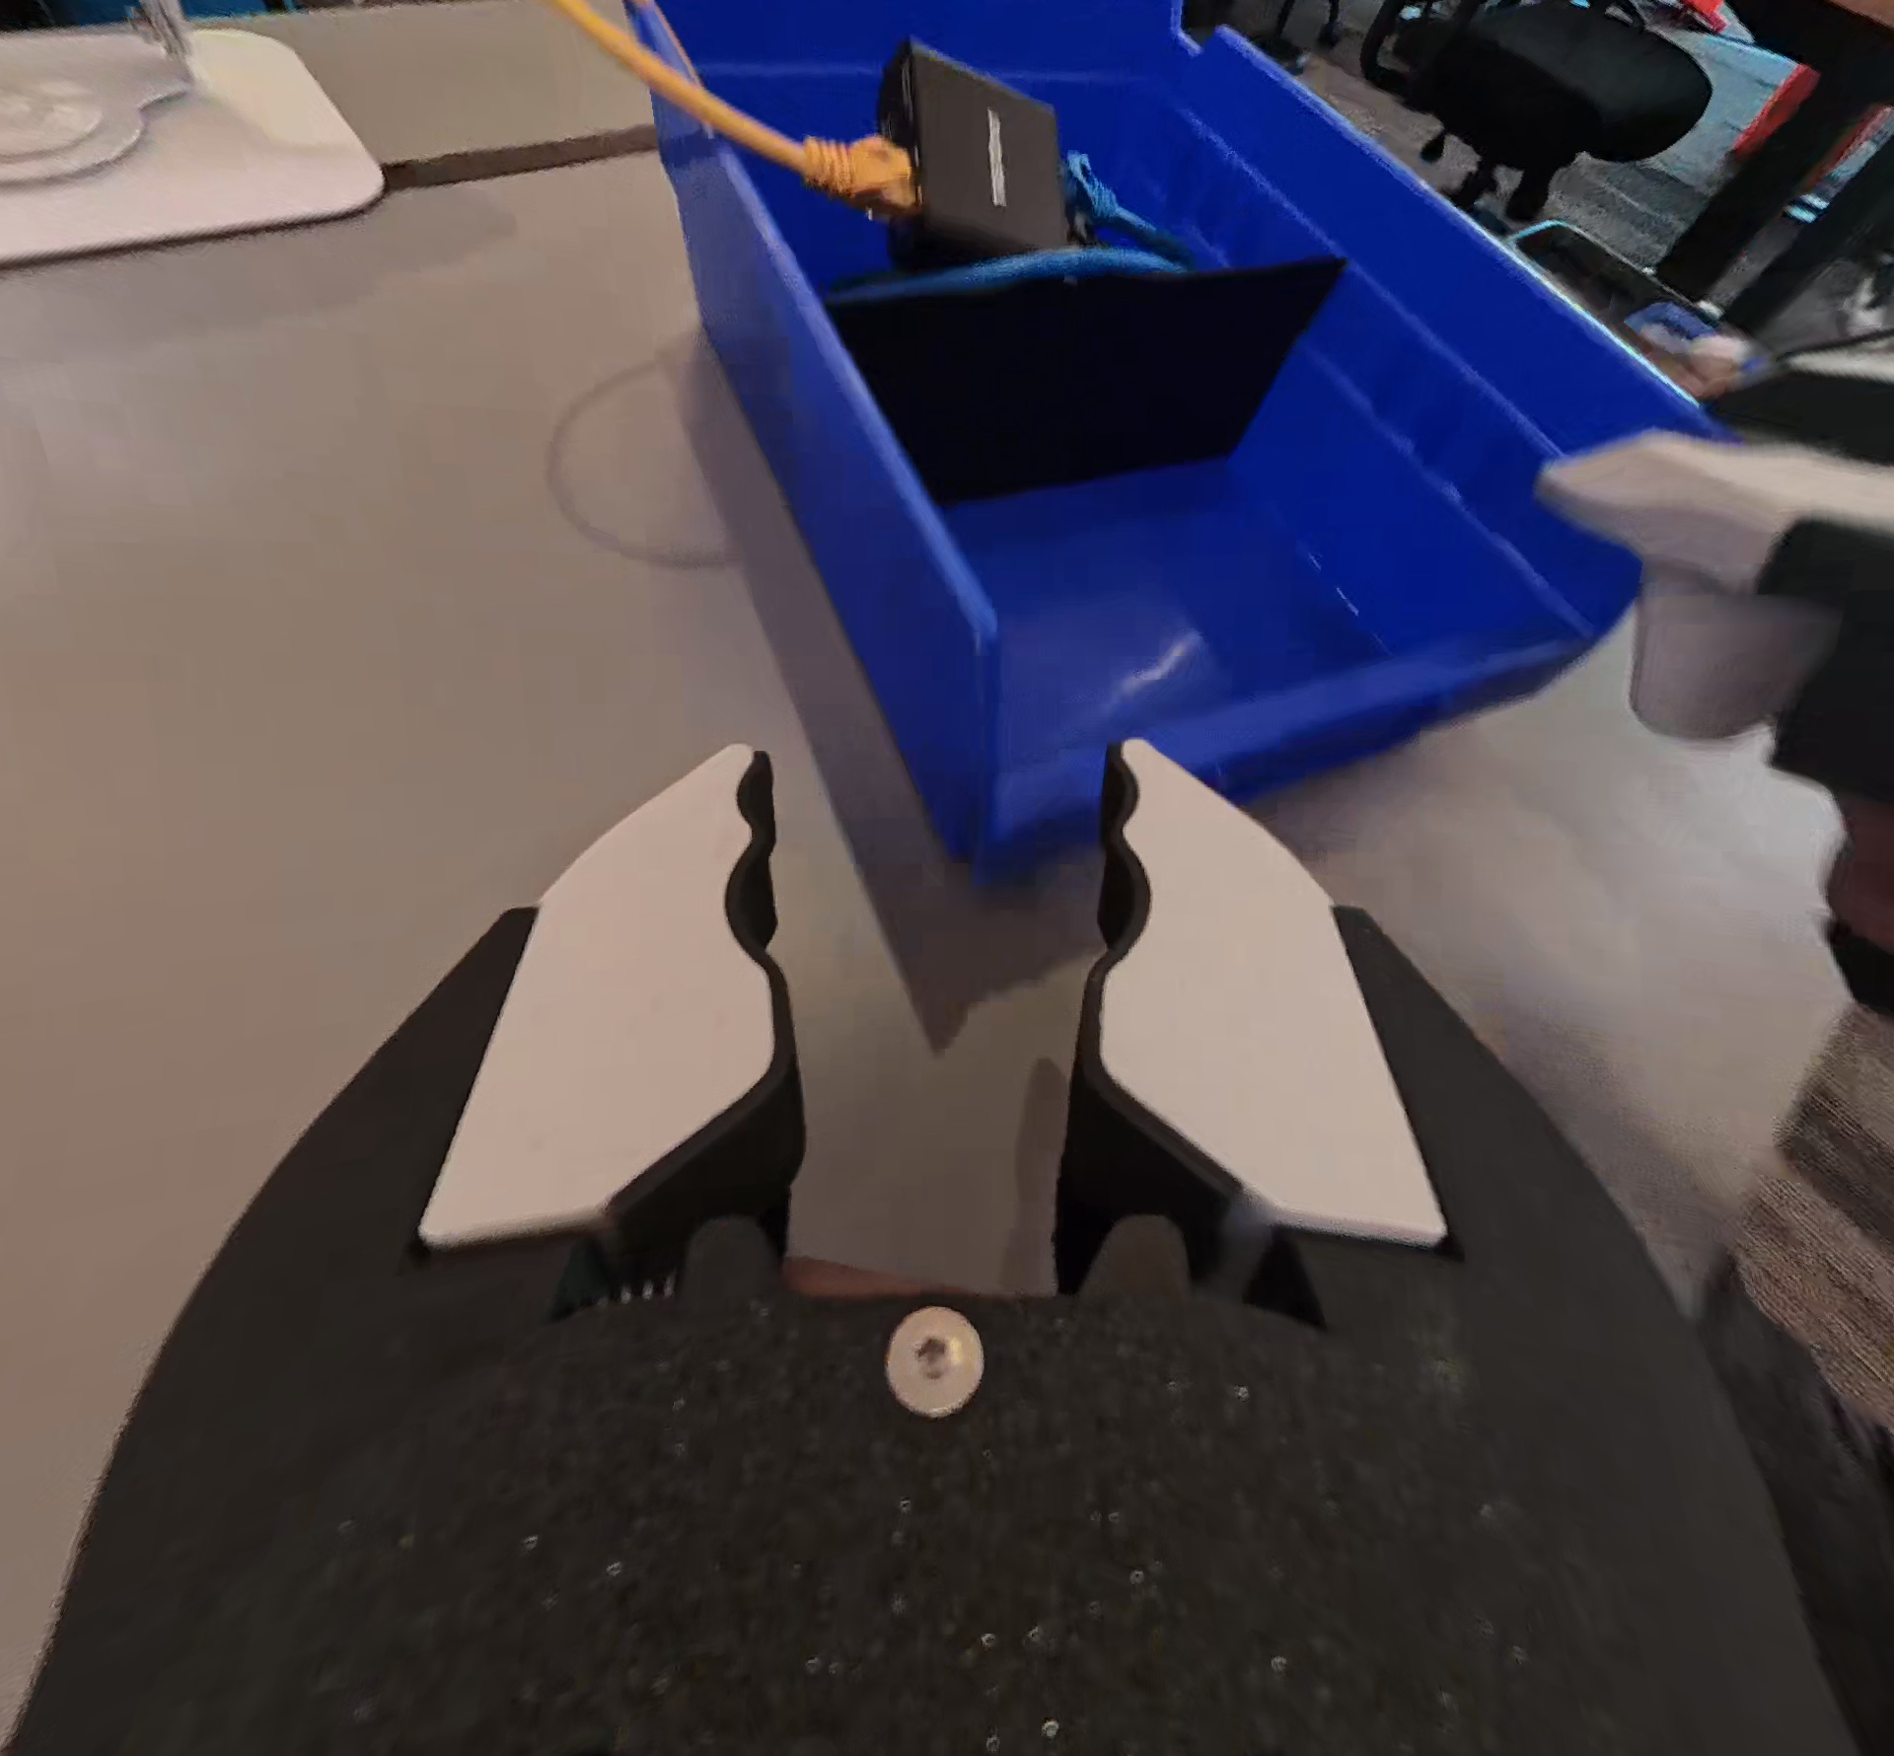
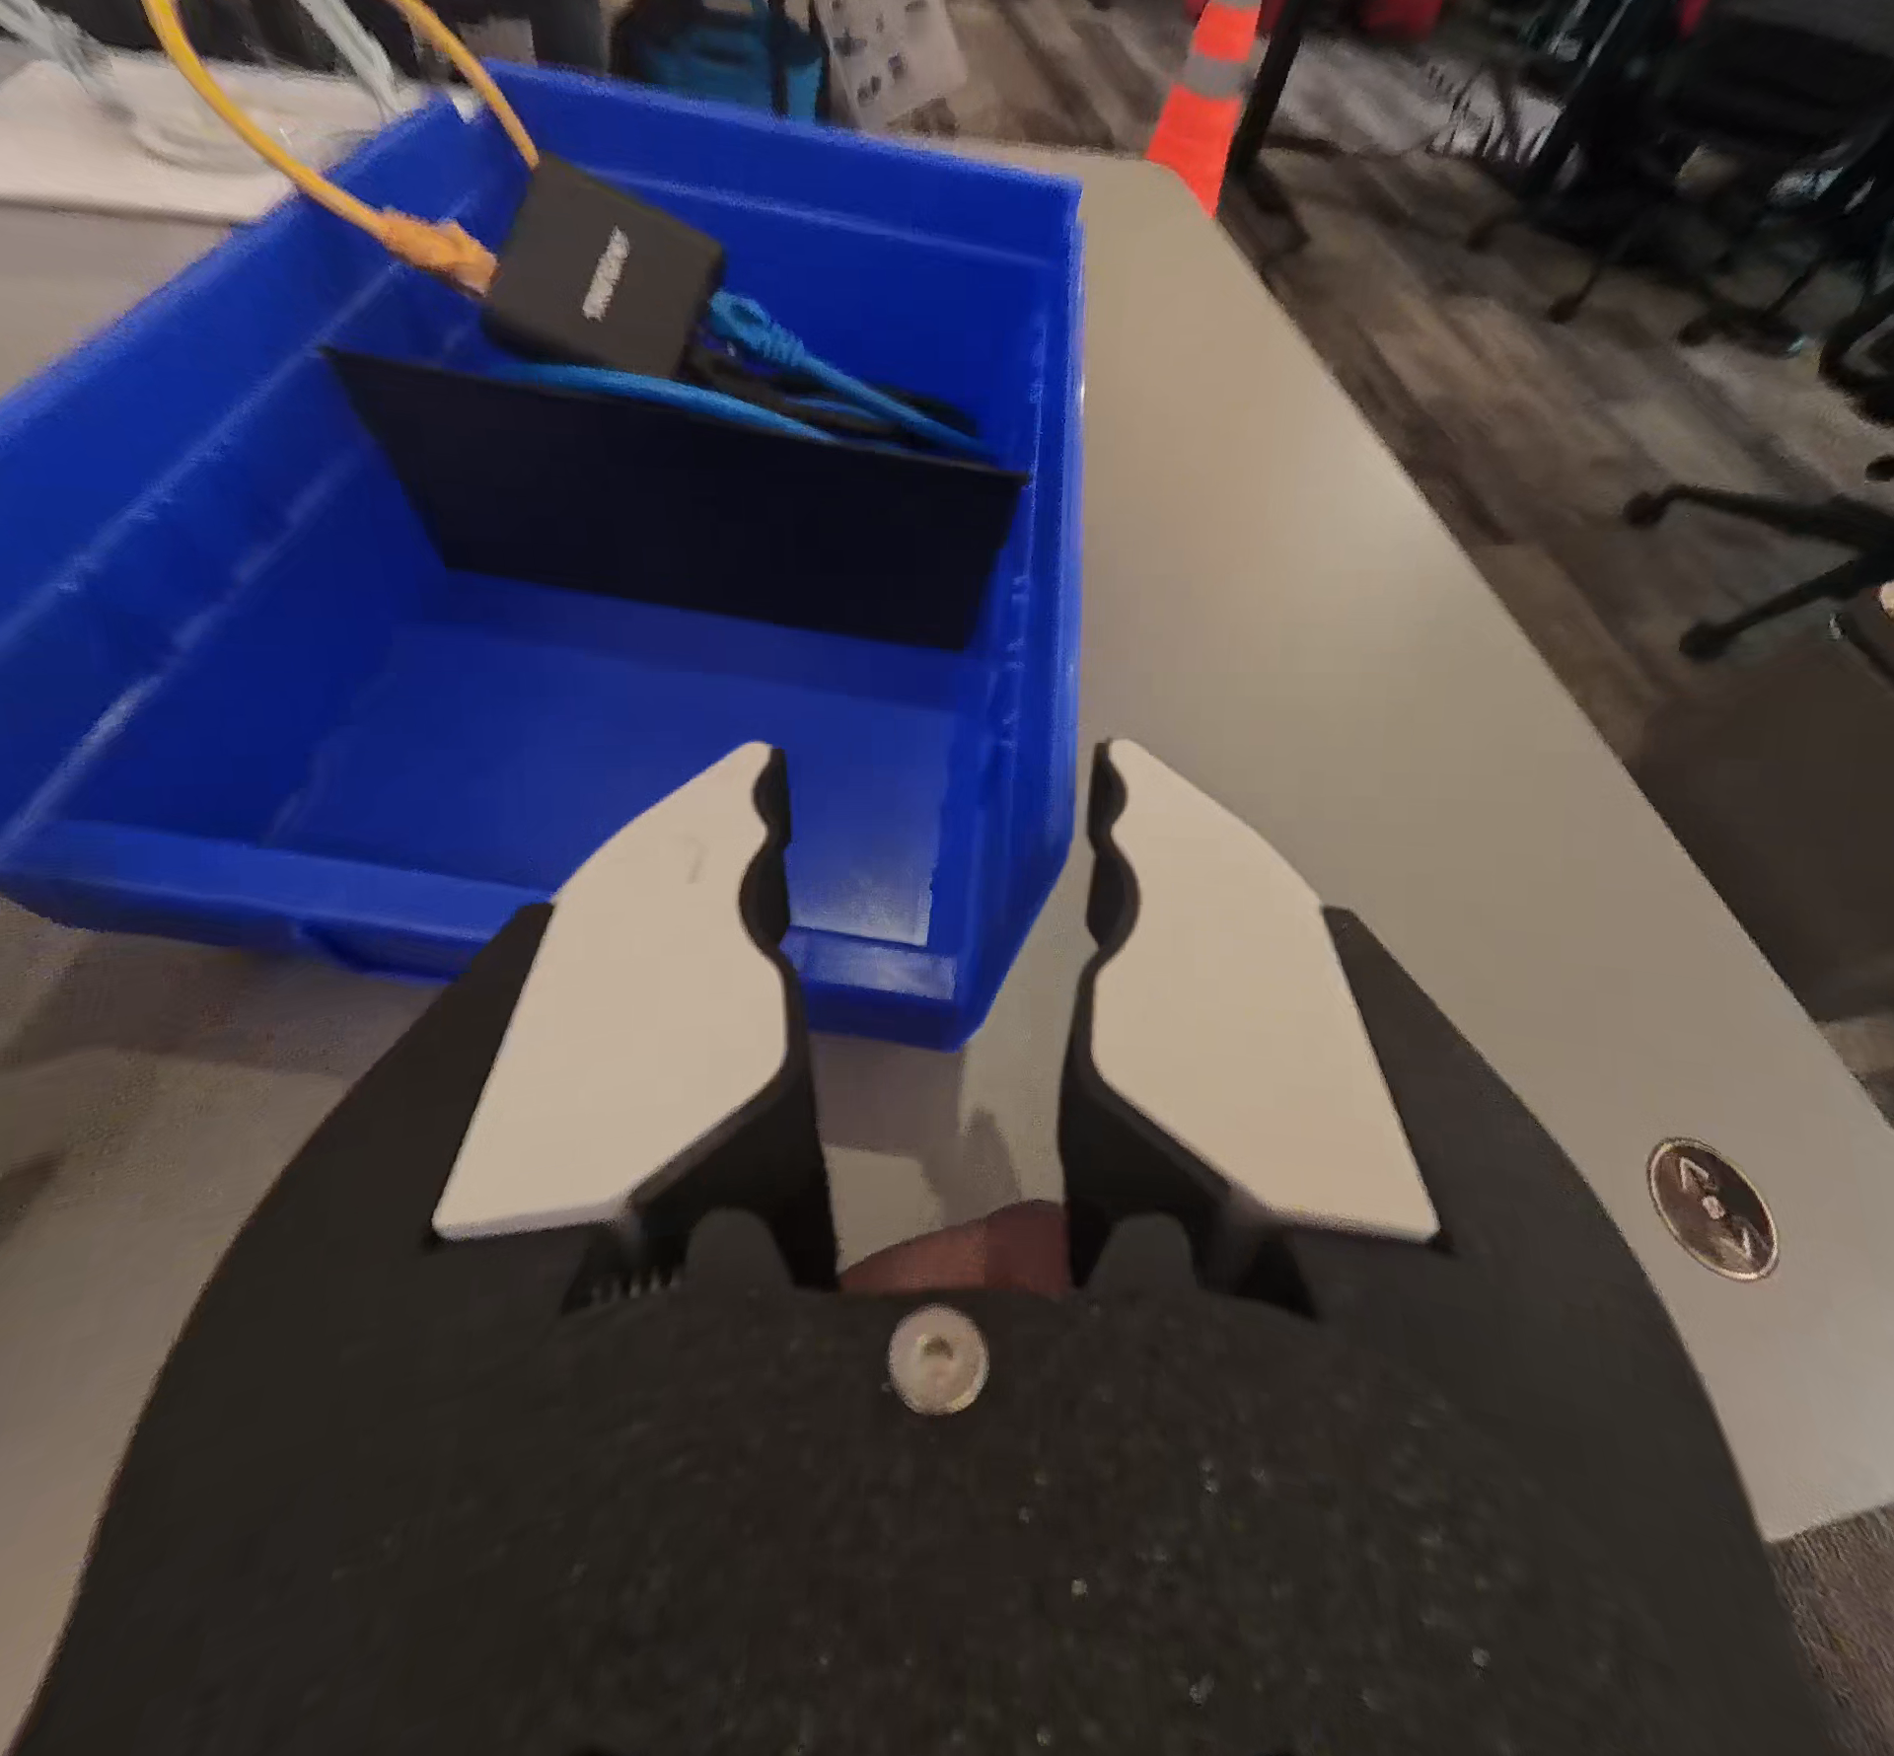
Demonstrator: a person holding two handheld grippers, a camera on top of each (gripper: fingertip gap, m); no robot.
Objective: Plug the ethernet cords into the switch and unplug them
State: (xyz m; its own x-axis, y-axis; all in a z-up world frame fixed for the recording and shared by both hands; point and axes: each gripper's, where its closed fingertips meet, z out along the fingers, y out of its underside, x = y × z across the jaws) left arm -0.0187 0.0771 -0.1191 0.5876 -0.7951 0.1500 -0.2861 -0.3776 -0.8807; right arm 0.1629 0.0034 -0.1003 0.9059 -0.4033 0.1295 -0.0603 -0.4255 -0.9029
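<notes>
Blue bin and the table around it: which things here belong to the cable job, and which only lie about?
For the job: switch, yellow cord, blue cord, left gripper, right gripper.

Lying about: blue bin, black divider, white stand, orange cone.

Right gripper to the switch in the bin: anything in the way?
Yes. A black divider stands across the blue bin between the open right gripper and the black switch in the far compartment. Above the divider, nothing visible blocks it.
</notes>
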